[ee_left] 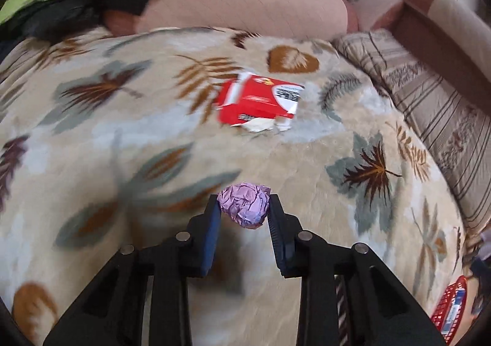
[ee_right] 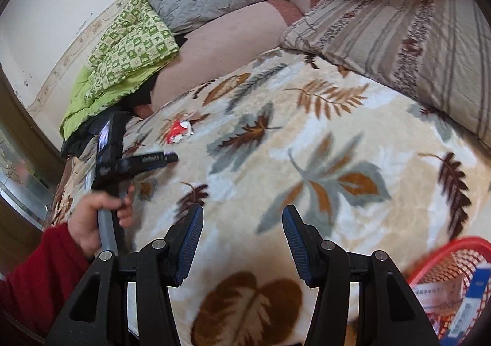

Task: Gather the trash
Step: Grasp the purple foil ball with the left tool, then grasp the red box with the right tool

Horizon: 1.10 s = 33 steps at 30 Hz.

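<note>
My left gripper [ee_left: 244, 208] is clamped on a crumpled purple foil wrapper [ee_left: 244, 205], pinched between both pads above the leaf-patterned blanket [ee_left: 122, 137]. A torn red carton [ee_left: 259, 100] lies on the blanket beyond it, well apart. My right gripper [ee_right: 242, 223] stands with fingers spread wide, nothing between them. The red mesh basket [ee_right: 442, 257] sits at the lower right of the right wrist view and holds a blue-and-white box [ee_right: 474, 297] and printed paper packaging (contents only partly visible).

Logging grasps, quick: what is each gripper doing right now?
Left gripper: shut on the crumpled purple wrapper.
Right gripper: open, holding nothing.
</note>
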Motion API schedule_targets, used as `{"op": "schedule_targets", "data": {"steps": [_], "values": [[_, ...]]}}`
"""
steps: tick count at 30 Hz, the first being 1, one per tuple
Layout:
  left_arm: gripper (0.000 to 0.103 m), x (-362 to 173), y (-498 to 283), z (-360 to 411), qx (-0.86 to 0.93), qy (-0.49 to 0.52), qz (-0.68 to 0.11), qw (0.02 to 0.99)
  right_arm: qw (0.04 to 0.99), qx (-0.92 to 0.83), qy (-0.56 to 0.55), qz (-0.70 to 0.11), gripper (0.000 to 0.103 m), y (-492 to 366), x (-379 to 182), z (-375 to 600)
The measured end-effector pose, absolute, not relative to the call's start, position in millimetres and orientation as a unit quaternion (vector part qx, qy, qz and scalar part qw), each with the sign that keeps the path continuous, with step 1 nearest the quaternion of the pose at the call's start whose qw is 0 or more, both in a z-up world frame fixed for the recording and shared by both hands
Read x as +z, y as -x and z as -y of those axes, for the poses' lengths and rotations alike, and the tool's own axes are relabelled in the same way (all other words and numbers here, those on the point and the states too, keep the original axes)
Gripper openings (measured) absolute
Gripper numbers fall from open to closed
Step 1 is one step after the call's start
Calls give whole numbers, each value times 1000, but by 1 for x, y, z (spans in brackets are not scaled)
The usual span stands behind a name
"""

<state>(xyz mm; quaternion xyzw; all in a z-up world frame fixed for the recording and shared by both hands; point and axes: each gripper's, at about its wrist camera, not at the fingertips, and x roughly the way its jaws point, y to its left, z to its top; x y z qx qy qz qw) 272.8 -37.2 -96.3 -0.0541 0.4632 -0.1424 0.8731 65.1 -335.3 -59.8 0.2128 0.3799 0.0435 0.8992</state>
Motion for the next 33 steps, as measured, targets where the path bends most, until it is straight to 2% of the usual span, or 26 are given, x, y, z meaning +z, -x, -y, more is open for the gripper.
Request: {"op": "schedule_targets", "data": {"steps": [8, 14, 22, 24, 25, 29, 33], "values": [[30, -84, -249, 7, -98, 48, -414, 904, 872, 135, -248, -399, 58, -172, -59, 299], [30, -97, -267, -9, -91, 62, -426, 898, 842, 175, -283, -424, 58, -280, -86, 263], [30, -107, -277, -13, -87, 60, -434, 895, 821, 155, -333, -438, 57, -377, -138, 249], [30, -108, -278, -12, -88, 61, -435, 894, 813, 152, -342, -447, 40, -390, -149, 245], [30, -107, -277, -12, -89, 63, -434, 894, 807, 158, -351, -448, 24, -392, -152, 244], [30, -102, -268, -11, -88, 57, -422, 901, 818, 180, -359, -413, 10, -368, -141, 236], [30, -93, -255, -5, -90, 40, -407, 908, 848, 170, -329, -378, 7, -315, -112, 236]]}}
